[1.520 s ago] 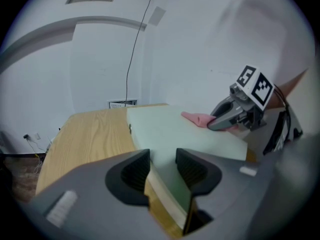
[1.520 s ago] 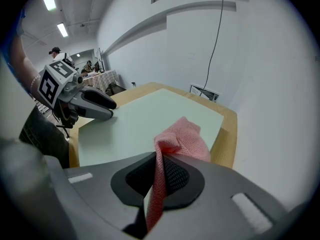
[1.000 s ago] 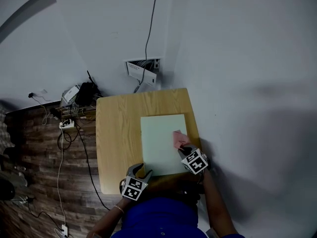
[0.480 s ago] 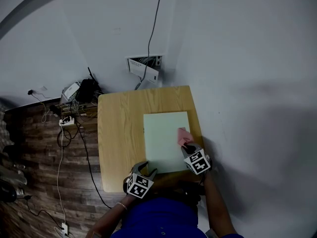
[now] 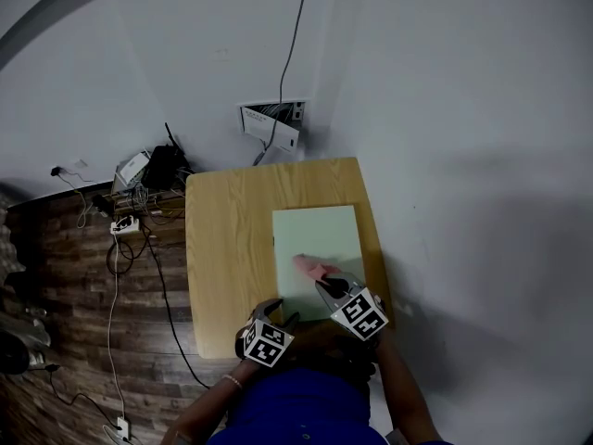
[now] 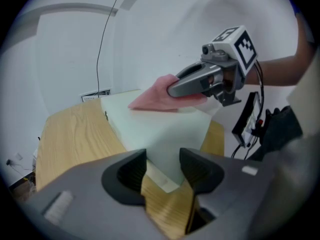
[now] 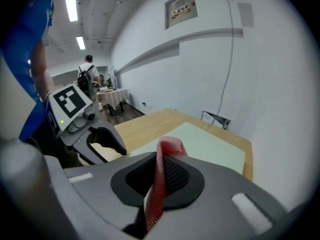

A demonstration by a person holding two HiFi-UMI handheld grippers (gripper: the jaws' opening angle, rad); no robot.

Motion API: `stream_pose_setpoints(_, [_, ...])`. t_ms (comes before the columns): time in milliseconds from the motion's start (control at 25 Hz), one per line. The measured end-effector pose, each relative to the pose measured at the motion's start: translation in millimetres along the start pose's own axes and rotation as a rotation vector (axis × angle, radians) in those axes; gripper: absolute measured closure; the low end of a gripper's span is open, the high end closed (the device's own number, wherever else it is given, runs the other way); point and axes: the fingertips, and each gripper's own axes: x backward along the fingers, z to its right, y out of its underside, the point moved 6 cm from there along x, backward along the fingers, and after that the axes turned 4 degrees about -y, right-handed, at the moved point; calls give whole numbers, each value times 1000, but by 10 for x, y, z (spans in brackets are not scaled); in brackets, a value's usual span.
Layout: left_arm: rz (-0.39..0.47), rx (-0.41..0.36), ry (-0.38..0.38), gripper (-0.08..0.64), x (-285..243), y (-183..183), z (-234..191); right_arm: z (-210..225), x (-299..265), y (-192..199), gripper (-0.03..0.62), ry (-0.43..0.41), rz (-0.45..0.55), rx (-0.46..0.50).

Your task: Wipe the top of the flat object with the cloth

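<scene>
Pinching a fold of the pink cloth (image 7: 158,184) tight between its jaws, the right gripper (image 5: 322,282) reaches in from 5 o'clock over the pale board (image 5: 320,235). The board lies on the right half of the table (image 5: 227,248). The cloth's free end points toward 10 o'clock and sits over the board's near-middle, around 6 o'clock of its centre. The left gripper (image 5: 281,316) waits at the board's 7 o'clock corner with its jaws spread; that corner sits in the gap, but nothing is clamped.

A wiping stroke looks to be in hand. Whether the cloth bears on the surface or only brushes it is hard to judge, so the right gripper should probably settle lower until the cloth lies flat. Only fabric should rub, never the jaw tips. Overlapping passes from 6 toward 12 o'clock would cover the far strip. The left gripper should brace its corner so the board does not slide under the push.
</scene>
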Motion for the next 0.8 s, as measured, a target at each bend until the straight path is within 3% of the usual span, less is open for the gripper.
stream_pose_setpoints(160, [-5,3,8,350,-6,-3,4,-291,-274,-46,578,-123,-89,114])
stream_pose_setpoints(280, [-9,-1,15,350,-6,-8,9,-409,-446,-47,578,-169,-142,151])
stream_pose_setpoints(560, [-22,-14,25,350,3,-9,-14,-610,-802,-52,578,-211,-280,265])
stream_pose_setpoints(800, [-31,-17,29,350,33,6,-33,-698,-868,-88,578,-185,-303,304])
